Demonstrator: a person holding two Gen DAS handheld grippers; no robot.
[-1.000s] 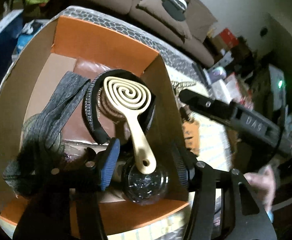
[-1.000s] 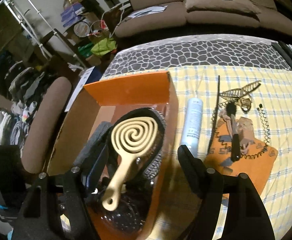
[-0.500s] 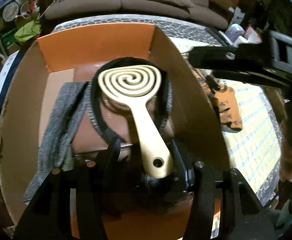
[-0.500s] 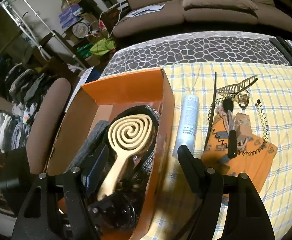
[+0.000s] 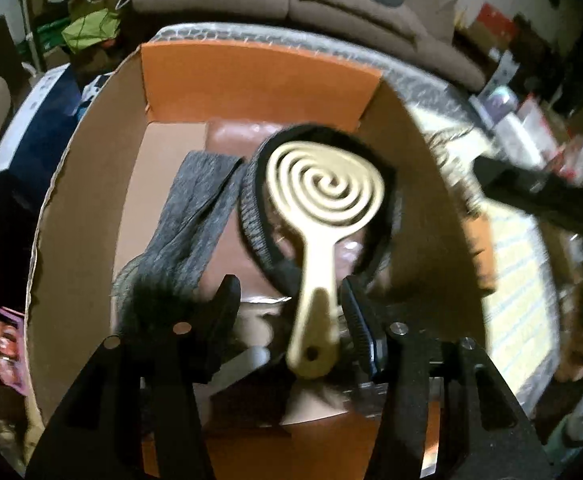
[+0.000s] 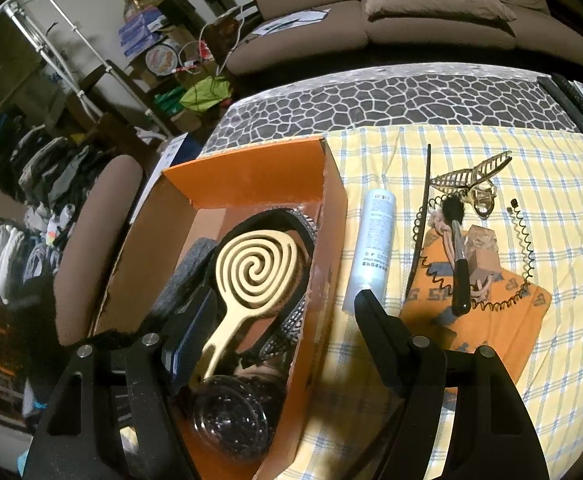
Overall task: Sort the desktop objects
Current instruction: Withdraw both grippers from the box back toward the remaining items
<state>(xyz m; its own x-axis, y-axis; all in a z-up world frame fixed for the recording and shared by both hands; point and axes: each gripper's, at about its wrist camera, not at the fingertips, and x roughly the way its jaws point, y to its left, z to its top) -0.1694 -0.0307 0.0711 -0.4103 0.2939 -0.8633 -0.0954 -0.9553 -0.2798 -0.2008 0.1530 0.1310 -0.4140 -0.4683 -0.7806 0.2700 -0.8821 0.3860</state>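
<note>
Inside the orange cardboard box (image 6: 247,184), a cream plastic spiral hairbrush (image 6: 251,268) lies atop a black headband (image 5: 259,216); left gripper (image 5: 291,320) and right gripper (image 6: 287,328) both hover spread. Likely light, rigid, smooth, the brush is best taken by its narrow handle.

Matt cardboard box (image 6: 251,176) lined orange, smooth cream plastic spiral brush (image 6: 251,268) laid inside it, grey knitted cloth (image 5: 195,216) beside the brush, glossy metal claw clip (image 6: 471,178) seen on checked woven tablecloth (image 6: 563,216)
</note>
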